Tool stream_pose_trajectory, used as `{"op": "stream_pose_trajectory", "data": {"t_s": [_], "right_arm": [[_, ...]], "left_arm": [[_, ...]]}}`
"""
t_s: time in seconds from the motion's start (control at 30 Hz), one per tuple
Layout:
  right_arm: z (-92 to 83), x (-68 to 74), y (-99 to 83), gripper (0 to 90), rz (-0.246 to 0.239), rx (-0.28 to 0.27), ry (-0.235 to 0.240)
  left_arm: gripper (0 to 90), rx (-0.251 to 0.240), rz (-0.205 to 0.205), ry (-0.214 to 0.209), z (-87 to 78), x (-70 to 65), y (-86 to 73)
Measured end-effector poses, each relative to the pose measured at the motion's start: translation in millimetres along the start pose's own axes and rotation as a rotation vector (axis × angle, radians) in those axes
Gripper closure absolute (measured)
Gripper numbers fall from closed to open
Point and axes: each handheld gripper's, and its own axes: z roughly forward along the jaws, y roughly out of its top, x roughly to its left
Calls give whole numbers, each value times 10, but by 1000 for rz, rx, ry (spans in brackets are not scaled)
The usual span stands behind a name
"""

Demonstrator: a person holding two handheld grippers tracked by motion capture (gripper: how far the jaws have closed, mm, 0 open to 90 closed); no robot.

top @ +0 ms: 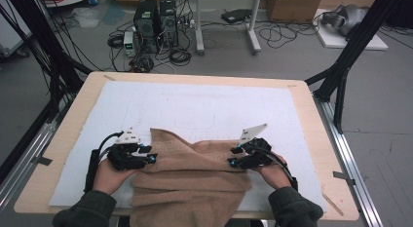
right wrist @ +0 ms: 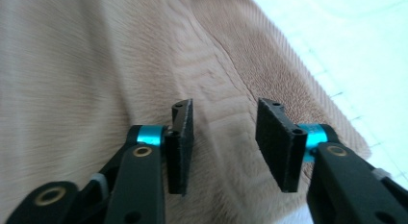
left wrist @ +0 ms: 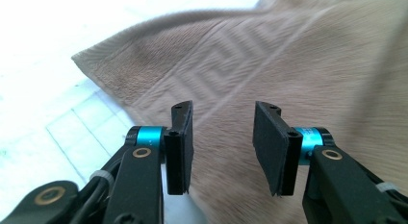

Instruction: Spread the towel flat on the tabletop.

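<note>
A tan towel (top: 190, 180) lies rumpled and partly folded on the white mat (top: 204, 110) that covers the surface, at the near edge between the two hands. The left tongs (top: 152, 155) sit at the towel's left edge, released, nothing between the jaws (in the left gripper view a woven key-pattern border runs beneath them). The right tongs (top: 233, 156) hover at the towel's right side, likewise parted and empty, with the cloth under the gap.
</note>
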Motion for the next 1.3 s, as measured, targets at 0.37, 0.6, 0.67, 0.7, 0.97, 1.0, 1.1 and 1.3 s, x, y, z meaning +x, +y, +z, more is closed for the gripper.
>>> {"op": "stream_pose_trajectory", "data": {"t_s": [0.37, 0.6, 0.67, 0.7, 0.97, 1.0, 1.1, 1.3], "right_arm": [[164, -19, -14, 815, 44, 62, 3], [98, -32, 14, 879, 36, 38, 2], [4, -46, 21, 879, 50, -11, 6], [4, -46, 21, 879, 50, -11, 6], [-310, -102, 180, 880, 49, -88, 29], [-310, -102, 180, 880, 49, -88, 29], [-343, -116, 221, 880, 46, -109, 34], [-311, -298, 260, 881, 81, -104, 35]], "left_arm": [[834, 108, 57, 38, 315, 34, -6], [867, 81, 52, 68, 238, -9, 16], [867, 62, 47, 69, 197, -5, 26], [867, 44, 42, 70, 150, 1, 41], [868, -70, -3, 67, -161, 101, 238], [868, -70, -3, 67, -161, 101, 238], [869, -69, 0, 59, -165, 104, 236], [868, -77, -14, 87, -76, 211, 378]]}}
